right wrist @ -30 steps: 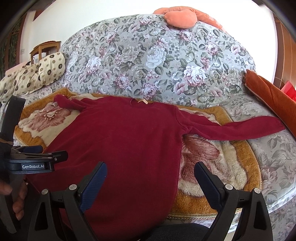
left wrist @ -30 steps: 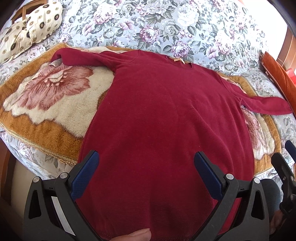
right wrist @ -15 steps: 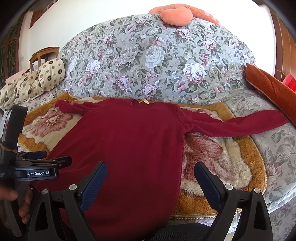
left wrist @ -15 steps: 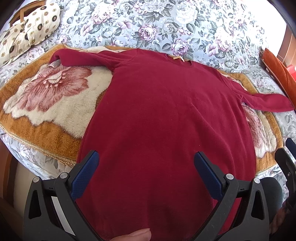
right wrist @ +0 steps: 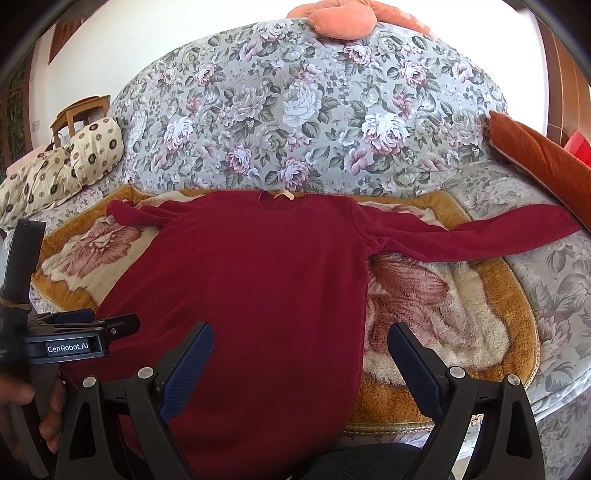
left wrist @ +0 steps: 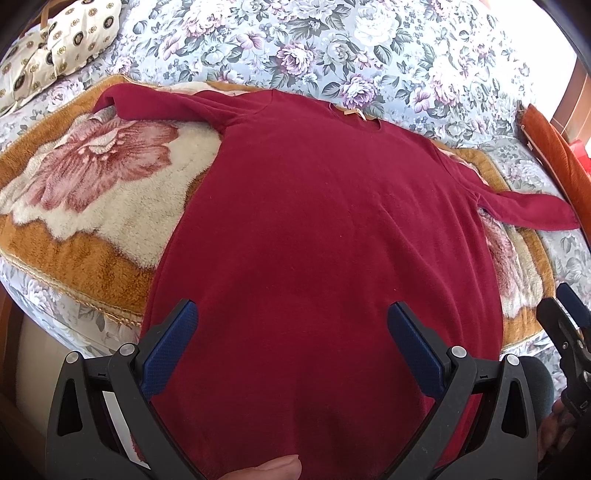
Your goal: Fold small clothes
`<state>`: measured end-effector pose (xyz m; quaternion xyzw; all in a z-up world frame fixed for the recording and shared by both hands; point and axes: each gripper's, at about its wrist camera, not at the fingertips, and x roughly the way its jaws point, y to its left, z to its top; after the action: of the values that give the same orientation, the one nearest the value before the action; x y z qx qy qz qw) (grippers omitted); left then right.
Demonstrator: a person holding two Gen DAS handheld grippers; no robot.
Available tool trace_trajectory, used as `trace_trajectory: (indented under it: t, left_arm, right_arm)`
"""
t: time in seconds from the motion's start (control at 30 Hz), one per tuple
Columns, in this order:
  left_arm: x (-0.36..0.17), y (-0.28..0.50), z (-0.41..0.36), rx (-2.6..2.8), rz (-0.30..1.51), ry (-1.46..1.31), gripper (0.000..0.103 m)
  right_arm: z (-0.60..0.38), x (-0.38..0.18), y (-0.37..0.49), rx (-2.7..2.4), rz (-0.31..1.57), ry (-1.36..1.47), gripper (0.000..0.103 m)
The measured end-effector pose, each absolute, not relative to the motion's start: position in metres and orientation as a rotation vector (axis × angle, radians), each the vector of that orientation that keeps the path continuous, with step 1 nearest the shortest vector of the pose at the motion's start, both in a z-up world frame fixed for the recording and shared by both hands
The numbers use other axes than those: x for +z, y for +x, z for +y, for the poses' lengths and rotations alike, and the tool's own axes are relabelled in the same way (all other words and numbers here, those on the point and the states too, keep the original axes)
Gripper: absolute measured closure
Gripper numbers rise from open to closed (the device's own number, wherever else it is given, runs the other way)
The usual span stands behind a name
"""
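A dark red long-sleeved top (left wrist: 325,229) lies flat on a brown floral blanket (left wrist: 92,192), neck away from me, both sleeves spread out. It also shows in the right wrist view (right wrist: 258,280). My left gripper (left wrist: 291,332) is open and empty, hovering above the lower body of the top near its hem. My right gripper (right wrist: 301,354) is open and empty, above the top's lower right side edge. The left gripper shows at the left edge of the right wrist view (right wrist: 74,328).
The blanket (right wrist: 461,306) lies on a floral sofa (right wrist: 314,110). A cream patterned cushion (right wrist: 66,162) sits far left, an orange cushion (right wrist: 546,158) at the right, a peach cushion (right wrist: 340,18) on the sofa back. A wooden chair (right wrist: 77,110) stands behind.
Both grippers have risen and tipped slightly, so the top sits lower in each view. Both stay open. The top has not moved.
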<state>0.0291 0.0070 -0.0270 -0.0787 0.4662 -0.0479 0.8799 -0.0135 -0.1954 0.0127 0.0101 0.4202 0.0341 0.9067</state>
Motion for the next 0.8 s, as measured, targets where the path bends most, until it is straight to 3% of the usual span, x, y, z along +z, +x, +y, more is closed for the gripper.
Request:
trace_trajectory:
  t: [0.8]
  left_arm:
    - [-0.028, 0.028, 0.008, -0.092, 0.97, -0.157, 0.0]
  right_arm:
    - [-0.206, 0.013, -0.013, 0.067, 0.862, 0.082, 0.009]
